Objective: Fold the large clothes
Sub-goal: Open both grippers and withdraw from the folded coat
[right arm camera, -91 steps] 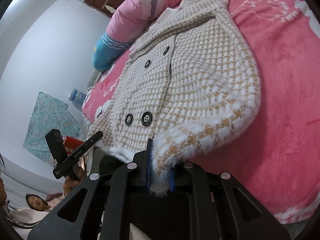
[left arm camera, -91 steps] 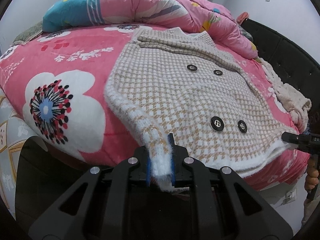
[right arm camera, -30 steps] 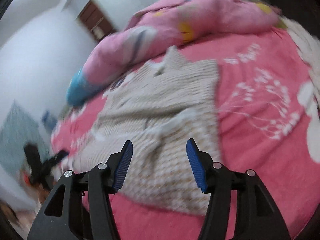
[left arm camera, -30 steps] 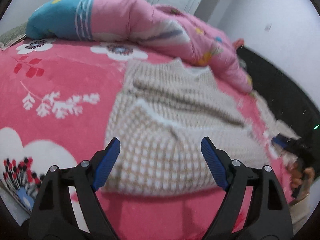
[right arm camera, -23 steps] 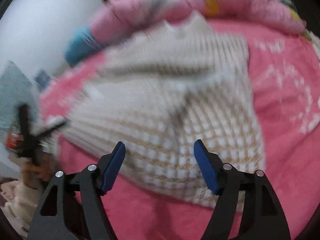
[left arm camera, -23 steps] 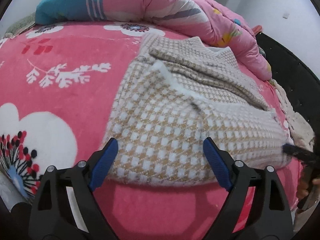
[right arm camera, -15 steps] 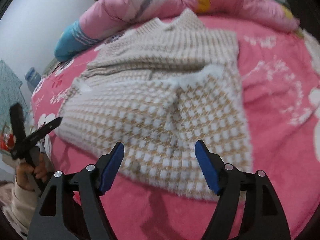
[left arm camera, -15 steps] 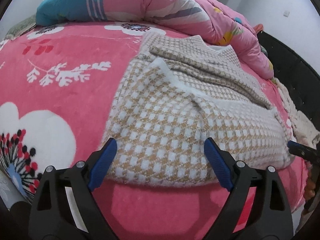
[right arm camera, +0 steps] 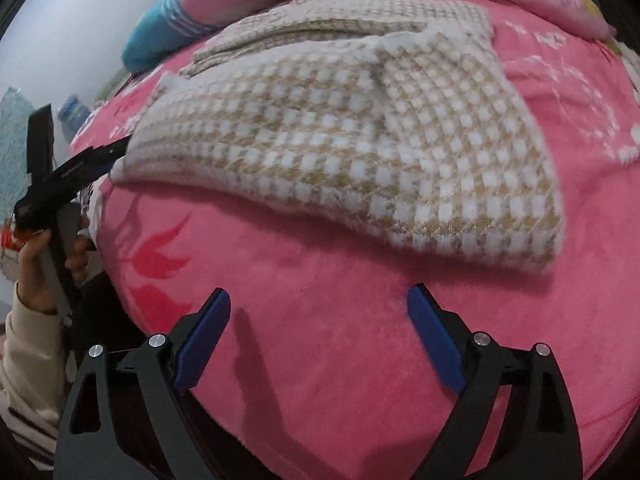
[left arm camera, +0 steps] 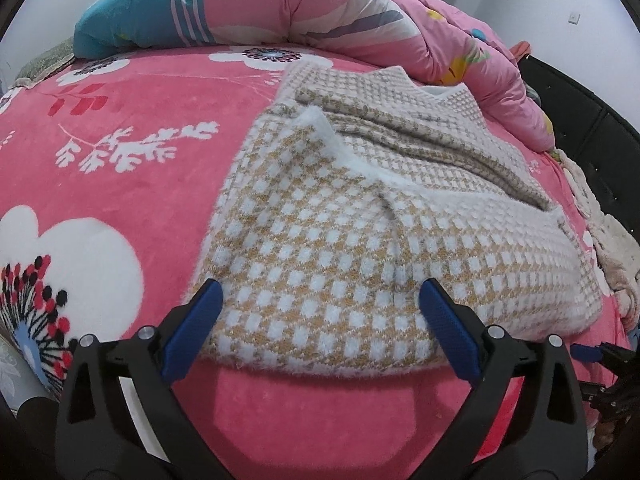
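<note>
A beige and white checked knit coat (left arm camera: 360, 240) lies folded in half on the pink flowered blanket (left arm camera: 120, 120), its lower half laid up over the collar. My left gripper (left arm camera: 320, 292) hovers at the fold's near edge. Its jaws are opening, and the pads do not press the knit. In the right wrist view the coat (right arm camera: 360, 140) lies beyond my right gripper (right arm camera: 319, 298), which hangs over bare blanket (right arm camera: 320, 360). Its jaws are opening with nothing between them. A hand holds the left gripper (right arm camera: 112, 152) at the coat's left corner.
A bunched pink quilt (left arm camera: 320, 12) with a blue end runs along the back of the bed. A black bed frame (left arm camera: 592, 132) and a cream fuzzy cloth (left arm camera: 612, 248) lie to the right. Bare blanket stretches left of the coat.
Both grippers let go of the coat's white-trimmed ends, which now lie folded up over its upper half. Both jaws have widened. The right gripper has dropped back to the near blanket.
</note>
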Demonstrator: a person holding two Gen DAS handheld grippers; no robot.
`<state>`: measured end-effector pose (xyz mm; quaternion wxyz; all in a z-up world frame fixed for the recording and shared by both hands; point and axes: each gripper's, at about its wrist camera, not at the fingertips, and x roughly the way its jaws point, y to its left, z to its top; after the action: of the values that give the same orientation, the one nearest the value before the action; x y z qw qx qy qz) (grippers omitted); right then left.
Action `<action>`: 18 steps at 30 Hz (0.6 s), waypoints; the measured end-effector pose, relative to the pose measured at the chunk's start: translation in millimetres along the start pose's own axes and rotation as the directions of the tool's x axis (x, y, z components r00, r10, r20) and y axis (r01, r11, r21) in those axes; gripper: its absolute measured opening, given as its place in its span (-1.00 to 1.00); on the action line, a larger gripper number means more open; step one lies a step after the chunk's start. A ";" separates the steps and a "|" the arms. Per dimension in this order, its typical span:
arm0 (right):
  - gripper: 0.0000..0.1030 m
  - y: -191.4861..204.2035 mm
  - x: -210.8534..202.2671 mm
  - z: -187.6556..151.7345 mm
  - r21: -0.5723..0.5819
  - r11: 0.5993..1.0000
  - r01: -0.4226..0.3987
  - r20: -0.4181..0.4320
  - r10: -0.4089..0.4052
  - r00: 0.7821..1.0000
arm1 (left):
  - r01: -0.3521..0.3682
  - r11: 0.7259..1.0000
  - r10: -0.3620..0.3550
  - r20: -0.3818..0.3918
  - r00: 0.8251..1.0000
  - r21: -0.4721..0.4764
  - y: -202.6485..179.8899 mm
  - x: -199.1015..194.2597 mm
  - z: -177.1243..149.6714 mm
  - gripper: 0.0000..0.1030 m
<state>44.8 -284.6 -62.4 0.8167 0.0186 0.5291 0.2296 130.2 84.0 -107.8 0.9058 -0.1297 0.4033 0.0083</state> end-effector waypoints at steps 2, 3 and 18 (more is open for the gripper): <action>0.88 0.5 1.7 -0.6 0.009 1.000 -0.008 0.004 0.008 1.000 | -0.003 1.000 0.003 -0.005 1.000 0.004 -0.9 0.6 0.5 0.85; 0.88 1.2 2.3 -1.1 0.006 1.000 -0.005 0.006 0.005 1.000 | -0.005 1.000 0.005 -0.007 1.000 0.009 -1.3 0.7 0.2 0.85; 0.88 -37.7 -31.8 -10.0 0.204 0.976 -0.079 0.143 0.050 0.988 | 0.015 0.994 -0.027 0.107 0.994 0.105 -6.2 -37.8 -18.8 0.85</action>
<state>38.9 -333.0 -49.9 0.8368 0.1373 0.4919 0.1972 91.7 76.8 -90.7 0.9319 -0.0858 0.3521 -0.0154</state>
